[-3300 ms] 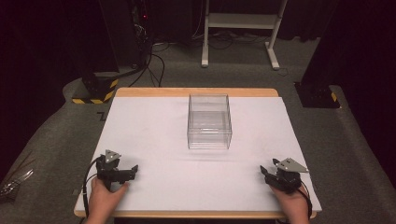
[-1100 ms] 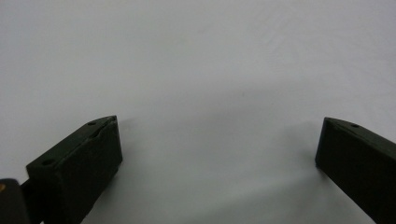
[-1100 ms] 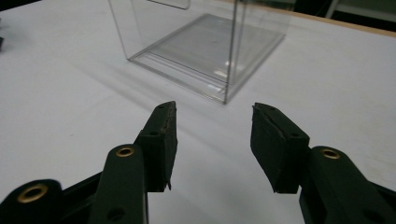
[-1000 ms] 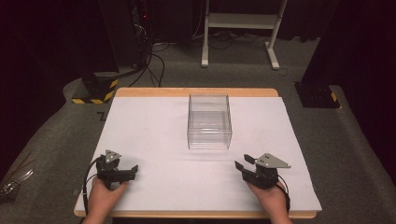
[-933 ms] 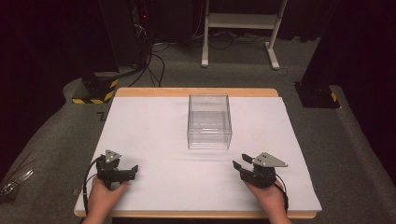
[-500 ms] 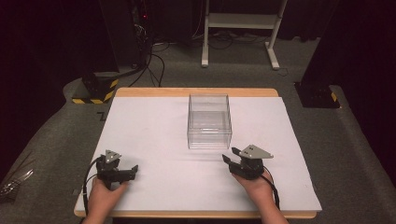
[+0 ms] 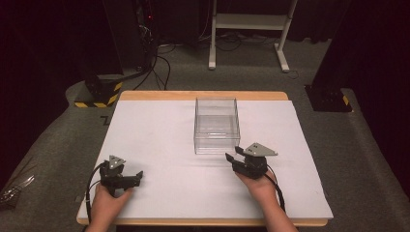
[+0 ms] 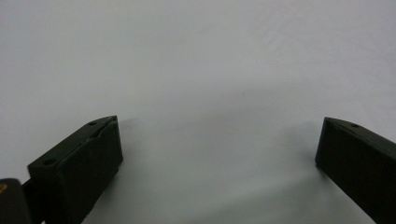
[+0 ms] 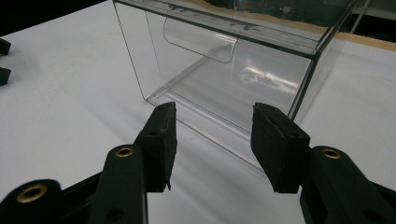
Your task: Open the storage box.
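A clear plastic box [image 7: 216, 125] is set upright on the white sheet [image 7: 159, 130] covering the wooden table [image 7: 203, 95], placed at the middle of the sheet and slightly toward its far edge. In the right gripper view the same clear plastic box [image 9: 233, 60] is seen close ahead, with a curved transparent handle tab [image 9: 200, 43] on its near face below the top rim; its interior appears bare. The right gripper [image 7: 233, 159] is held in the person's right hand [image 7: 261, 186] just beside the near right corner of the box, apart from it, with the grey three-cornered plate [image 7: 260, 150] on top. In its own view the right gripper [image 9: 212, 140] is shown with jaws parted by a moderate gap, nothing between them, aimed at the lower front edge of the box. The left gripper [image 7: 138, 177] is held in the person's left hand [image 7: 107, 203] near the front left corner of the sheet, well apart from the box, and its cable [image 7: 89, 188] loops at the left side of the hand. In its own view the left gripper [image 8: 219, 144] is shown with jaws spread wide over bare white sheet, nothing held. Beyond the table, grey carpet [image 7: 251, 72], a white frame stand [image 7: 249, 29] and a yellow-and-black striped base [image 7: 101, 94] are recorded.
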Motion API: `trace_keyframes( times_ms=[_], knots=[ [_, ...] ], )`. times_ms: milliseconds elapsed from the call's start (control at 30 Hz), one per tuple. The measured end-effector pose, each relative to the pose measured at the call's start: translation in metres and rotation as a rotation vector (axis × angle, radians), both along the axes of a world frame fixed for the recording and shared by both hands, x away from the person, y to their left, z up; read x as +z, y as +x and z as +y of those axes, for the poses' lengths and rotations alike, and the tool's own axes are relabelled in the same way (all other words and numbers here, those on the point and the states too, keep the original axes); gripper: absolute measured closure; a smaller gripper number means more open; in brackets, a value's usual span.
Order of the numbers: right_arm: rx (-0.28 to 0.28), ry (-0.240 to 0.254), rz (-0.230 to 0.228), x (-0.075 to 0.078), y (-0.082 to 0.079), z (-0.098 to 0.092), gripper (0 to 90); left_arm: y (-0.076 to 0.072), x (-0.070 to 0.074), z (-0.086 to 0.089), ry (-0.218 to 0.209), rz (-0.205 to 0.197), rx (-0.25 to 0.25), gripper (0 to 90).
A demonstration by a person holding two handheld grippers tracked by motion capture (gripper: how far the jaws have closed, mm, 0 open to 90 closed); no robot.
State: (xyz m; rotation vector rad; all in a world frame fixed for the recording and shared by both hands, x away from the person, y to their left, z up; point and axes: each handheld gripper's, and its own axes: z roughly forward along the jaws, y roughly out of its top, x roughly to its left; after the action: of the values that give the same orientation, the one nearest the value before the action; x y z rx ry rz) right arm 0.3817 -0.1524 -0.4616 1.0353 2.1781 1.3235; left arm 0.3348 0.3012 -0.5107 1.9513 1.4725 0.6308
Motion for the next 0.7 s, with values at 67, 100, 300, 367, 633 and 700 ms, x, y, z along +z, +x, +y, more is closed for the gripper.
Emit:
trace_keyframes(
  times_ms=[67,100,300,367,633,700],
  knots=[
    [0.005,0.008,0.001,0.0,0.002,0.001,51.4,0.0,0.0,0.0,0.0,0.0,0.0,0.7],
    [0.009,0.017,0.004,0.0,0.005,0.002,51.7,0.0,0.0,0.0,0.0,0.0,0.0,0.8],
    [0.027,0.042,0.011,0.0,0.015,0.005,55.2,0.0,0.0,0.0,0.001,0.0,0.0,0.8],
    [0.03,0.045,0.013,-0.001,0.016,0.006,55.6,0.0,0.0,0.0,0.0,0.0,0.0,0.8],
    [0.037,0.065,0.015,0.001,0.028,0.014,55.9,0.0,0.0,0.0,0.001,-0.001,0.0,0.8],
    [0.029,0.079,0.01,0.002,0.031,0.014,56.6,0.0,0.0,0.0,0.0,0.0,0.0,0.7]
  ],
)
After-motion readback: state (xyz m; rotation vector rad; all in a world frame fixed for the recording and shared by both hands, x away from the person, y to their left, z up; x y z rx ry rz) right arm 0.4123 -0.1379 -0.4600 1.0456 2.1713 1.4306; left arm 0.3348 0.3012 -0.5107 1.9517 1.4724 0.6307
